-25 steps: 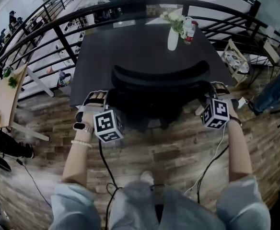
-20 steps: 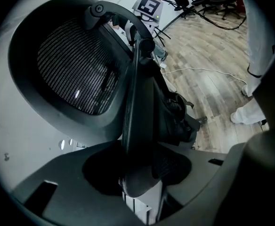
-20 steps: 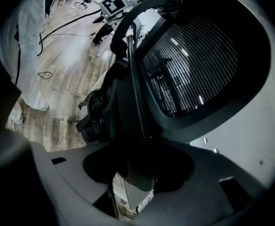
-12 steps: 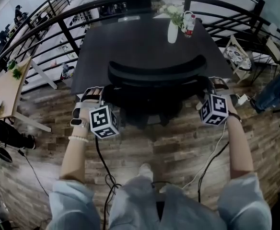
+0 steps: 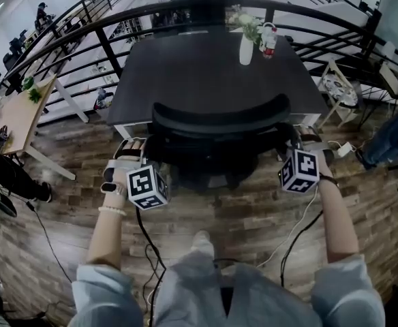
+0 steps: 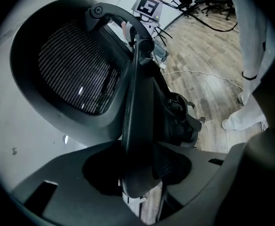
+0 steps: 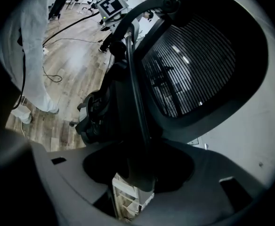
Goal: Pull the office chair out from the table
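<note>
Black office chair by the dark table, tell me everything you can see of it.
The black office chair has a curved plastic-looking frame around a see-through mesh backrest, plus two armrests. It stands upright on the wood-plank floor, facing the dark table, close to its near edge, back towards the person. The left gripper is shut on one armrest, the right gripper on the other; nothing else visibly touches it.

white vase (image 5: 246, 50) beside bottle (image 5: 269, 41) | black railing (image 5: 108, 50) behind | light desk (image 5: 13, 118) on plank floor (image 5: 247, 213)
</note>
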`<state>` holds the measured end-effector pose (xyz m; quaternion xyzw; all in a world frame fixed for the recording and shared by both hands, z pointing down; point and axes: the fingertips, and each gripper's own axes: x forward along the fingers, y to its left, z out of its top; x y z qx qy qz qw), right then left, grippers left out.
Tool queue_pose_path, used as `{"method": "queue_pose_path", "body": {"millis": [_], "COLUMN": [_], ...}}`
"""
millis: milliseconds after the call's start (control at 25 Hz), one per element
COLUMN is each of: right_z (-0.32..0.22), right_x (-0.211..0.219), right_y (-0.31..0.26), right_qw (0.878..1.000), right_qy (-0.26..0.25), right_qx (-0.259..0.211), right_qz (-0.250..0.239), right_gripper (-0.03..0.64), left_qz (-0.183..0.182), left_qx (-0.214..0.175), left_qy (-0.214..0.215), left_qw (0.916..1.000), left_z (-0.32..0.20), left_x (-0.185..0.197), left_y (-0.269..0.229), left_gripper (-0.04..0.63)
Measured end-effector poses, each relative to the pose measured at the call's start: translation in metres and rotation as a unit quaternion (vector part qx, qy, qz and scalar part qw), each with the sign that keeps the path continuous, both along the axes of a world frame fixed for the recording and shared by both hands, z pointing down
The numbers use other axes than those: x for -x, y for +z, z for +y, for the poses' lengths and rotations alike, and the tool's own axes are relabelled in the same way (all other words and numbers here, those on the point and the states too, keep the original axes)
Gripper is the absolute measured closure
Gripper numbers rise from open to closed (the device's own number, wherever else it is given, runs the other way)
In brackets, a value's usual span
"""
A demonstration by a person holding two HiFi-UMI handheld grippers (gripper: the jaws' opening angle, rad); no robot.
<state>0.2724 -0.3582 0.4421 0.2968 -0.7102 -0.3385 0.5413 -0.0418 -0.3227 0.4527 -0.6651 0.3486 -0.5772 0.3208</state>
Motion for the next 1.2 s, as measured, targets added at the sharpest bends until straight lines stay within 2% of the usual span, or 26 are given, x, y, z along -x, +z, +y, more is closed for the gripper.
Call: {"method": "queue_pose_path", "body": {"millis": [680,1200], "right_z": [0.105,0.201], "right_x": [-0.008,-0.020], "right_y": [0.001,0.005], "right_qw": [0.999,1.000], "right_qy": [-0.031,-0.003], "right_qx": [-0.005,-0.010], "right_qz": [-0.006,0.003], "right_gripper": [0.418,0.417], "left_qz": [0.003,-0.003], "left_qx": [-0.007,0.000], "left_qy": [-0.035,-0.012], "left_qw": [0.9994,0.9999], "left_z": [0.134,0.211], "left_x": [-0.013,-0.021], "left_y": [0.000,0.005], "left_gripper": [0.408,0.408]}}
